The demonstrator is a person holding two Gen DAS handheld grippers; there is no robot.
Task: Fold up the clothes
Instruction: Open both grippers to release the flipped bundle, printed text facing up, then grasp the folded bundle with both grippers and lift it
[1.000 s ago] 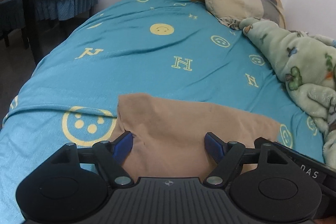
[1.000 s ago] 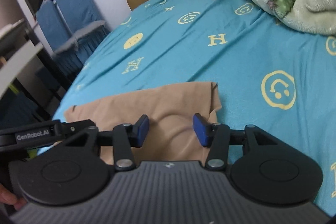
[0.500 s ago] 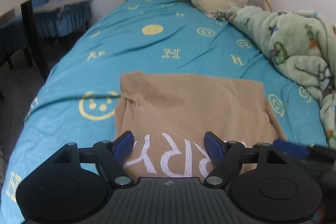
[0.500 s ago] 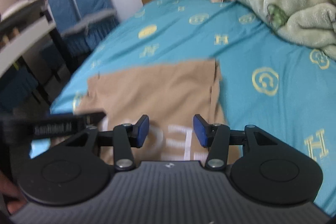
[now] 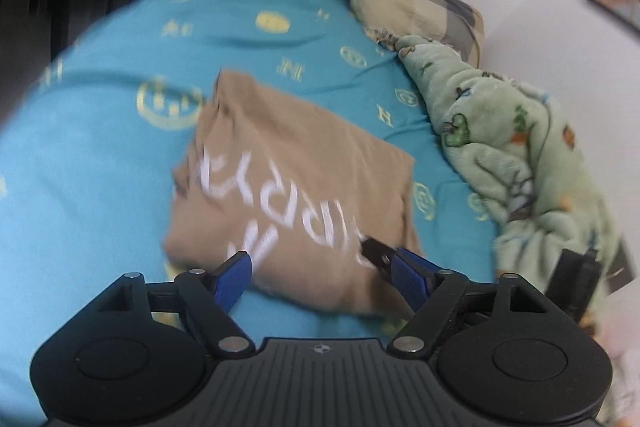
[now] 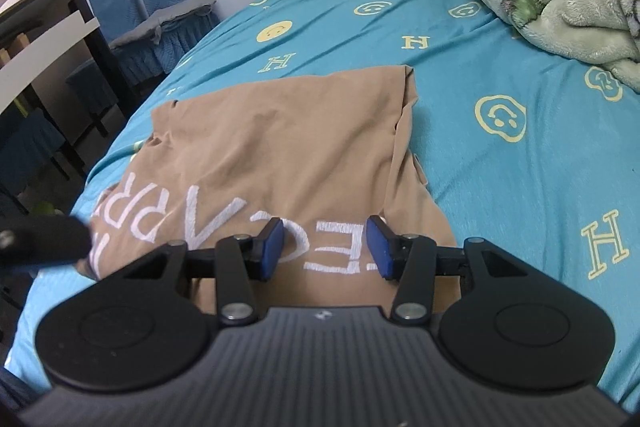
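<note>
On the left, the left gripper (image 5: 320,277) has its fingers wide apart and opening a little more, with nothing between them, and it hangs over the near edge of the tan T-shirt (image 5: 296,163). The T-shirt lies partly folded on the blue bed sheet (image 6: 500,59), its long side running left to right, white letters on top. On the right, the right gripper (image 6: 326,247) has its fingers partly apart and empty, right over the letters, and looks nearer to the cloth.

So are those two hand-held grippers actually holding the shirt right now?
No. Both the left hand-held gripper and the right hand-held gripper are open above the tan shirt, gripping nothing.
</note>
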